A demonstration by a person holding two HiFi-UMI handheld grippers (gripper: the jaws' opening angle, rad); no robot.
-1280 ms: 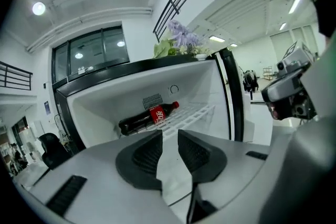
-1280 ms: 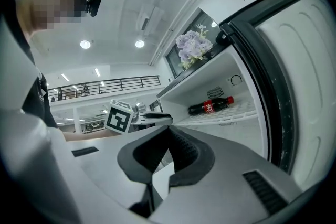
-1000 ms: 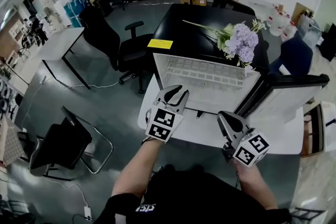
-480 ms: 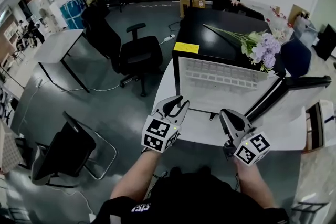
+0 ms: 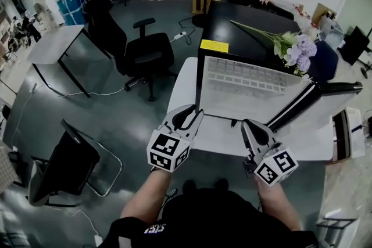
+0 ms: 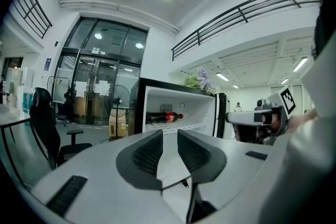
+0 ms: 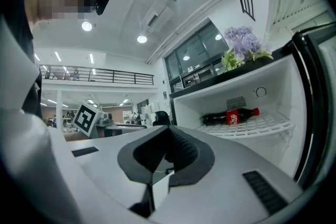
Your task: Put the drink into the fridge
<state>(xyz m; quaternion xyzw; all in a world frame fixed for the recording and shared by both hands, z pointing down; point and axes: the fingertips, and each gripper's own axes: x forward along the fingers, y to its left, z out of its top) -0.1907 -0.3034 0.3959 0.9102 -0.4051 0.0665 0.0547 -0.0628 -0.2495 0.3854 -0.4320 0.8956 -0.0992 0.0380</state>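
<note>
**Pulled back from fridge, drink already inside**

Further from fridge (image 5: 251,103) than a second ago, lower in head view. Left hand-held gripper (image 5: 194,111) and right hand-held gripper (image 5: 249,125) both closed up, nothing between jaws. Cola bottle (image 7: 231,116) lying on its side on wire shelf (image 7: 265,126), cap to the right, door open. Likely full plastic: fairly heavy, stiff, smooth, prone to rolling. For any regrasp, clamp across mid-body at label, not cap.
</note>
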